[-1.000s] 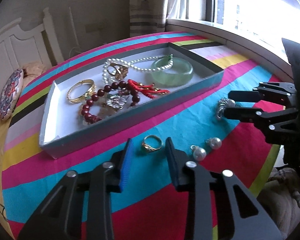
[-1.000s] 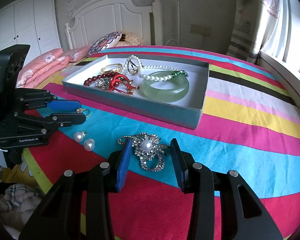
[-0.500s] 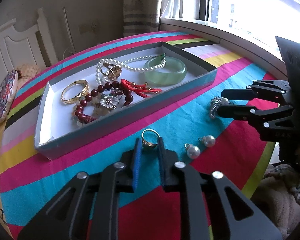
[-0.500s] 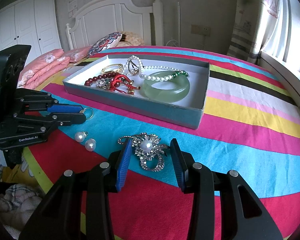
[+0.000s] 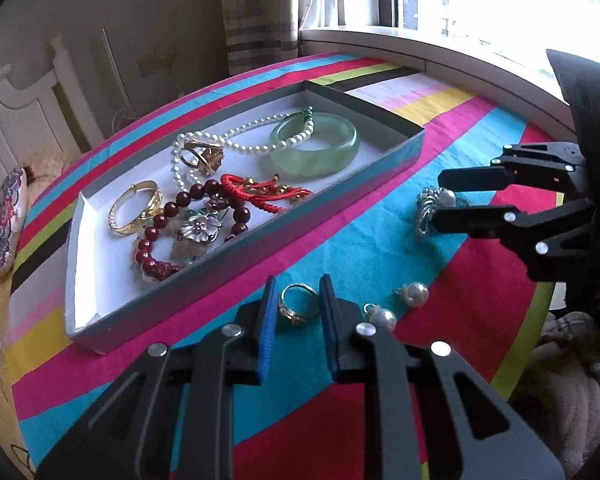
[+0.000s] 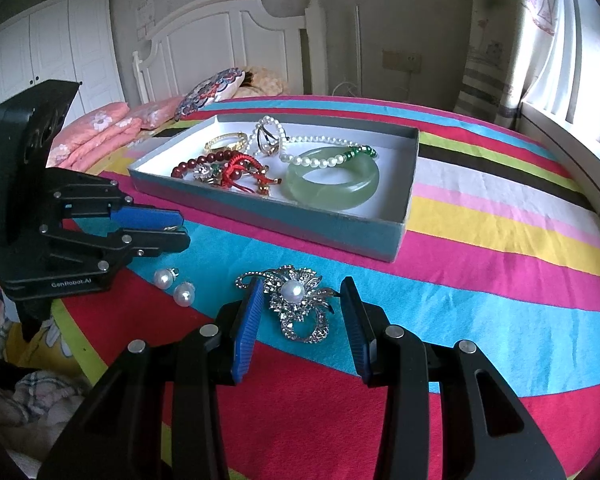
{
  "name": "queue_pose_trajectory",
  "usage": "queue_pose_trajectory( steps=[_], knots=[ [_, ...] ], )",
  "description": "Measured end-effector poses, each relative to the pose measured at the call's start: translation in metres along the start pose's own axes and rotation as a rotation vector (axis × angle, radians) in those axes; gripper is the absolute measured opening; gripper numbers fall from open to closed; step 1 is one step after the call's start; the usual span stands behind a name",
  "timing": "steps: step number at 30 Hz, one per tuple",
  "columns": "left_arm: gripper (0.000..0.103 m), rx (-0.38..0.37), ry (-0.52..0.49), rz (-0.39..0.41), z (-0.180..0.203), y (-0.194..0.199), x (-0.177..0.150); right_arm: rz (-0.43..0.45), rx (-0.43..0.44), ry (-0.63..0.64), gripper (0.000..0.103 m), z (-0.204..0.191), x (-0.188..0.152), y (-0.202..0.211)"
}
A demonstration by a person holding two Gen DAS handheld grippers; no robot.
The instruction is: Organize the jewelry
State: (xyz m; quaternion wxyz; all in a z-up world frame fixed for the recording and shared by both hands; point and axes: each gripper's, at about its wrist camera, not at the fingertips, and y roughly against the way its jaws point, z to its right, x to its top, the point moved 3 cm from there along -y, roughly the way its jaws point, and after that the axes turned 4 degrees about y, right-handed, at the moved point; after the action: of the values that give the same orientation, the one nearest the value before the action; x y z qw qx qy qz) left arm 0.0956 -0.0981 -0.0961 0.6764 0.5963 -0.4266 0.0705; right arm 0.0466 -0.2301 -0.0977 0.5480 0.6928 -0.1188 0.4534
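My left gripper [image 5: 298, 294] is shut on a gold ring [image 5: 297, 307], held between its blue pads just above the striped cloth, close to the near wall of the jewelry tray [image 5: 236, 256]. My right gripper [image 6: 300, 304] is open, its fingers on either side of a silver pearl brooch [image 6: 296, 300] that lies on the cloth. The brooch [image 5: 430, 208] and right gripper [image 5: 446, 200] also show in the left wrist view. The left gripper [image 6: 178, 228] shows in the right wrist view. The tray holds a green jade bangle [image 6: 332, 178], a pearl necklace, a gold bangle and red beads.
Two loose pearl earrings [image 5: 398, 304] lie on the cloth between the grippers, also seen in the right wrist view [image 6: 174, 284]. The striped cloth ends at a rounded table edge [image 6: 80, 344]. A window sill [image 5: 420, 52] runs along the far side; a bed lies beyond.
My left gripper closed on the gold ring, which now sits between the pads, slightly raised. The right gripper has stayed open around the brooch.
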Motion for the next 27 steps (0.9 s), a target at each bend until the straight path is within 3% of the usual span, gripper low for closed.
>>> queue_pose_trajectory(
  steps=[27],
  knots=[
    [0.019,0.052,-0.001,0.077,-0.012,0.023,0.029,0.06,-0.014,0.079,0.039,-0.011,0.04,0.007]
  ],
)
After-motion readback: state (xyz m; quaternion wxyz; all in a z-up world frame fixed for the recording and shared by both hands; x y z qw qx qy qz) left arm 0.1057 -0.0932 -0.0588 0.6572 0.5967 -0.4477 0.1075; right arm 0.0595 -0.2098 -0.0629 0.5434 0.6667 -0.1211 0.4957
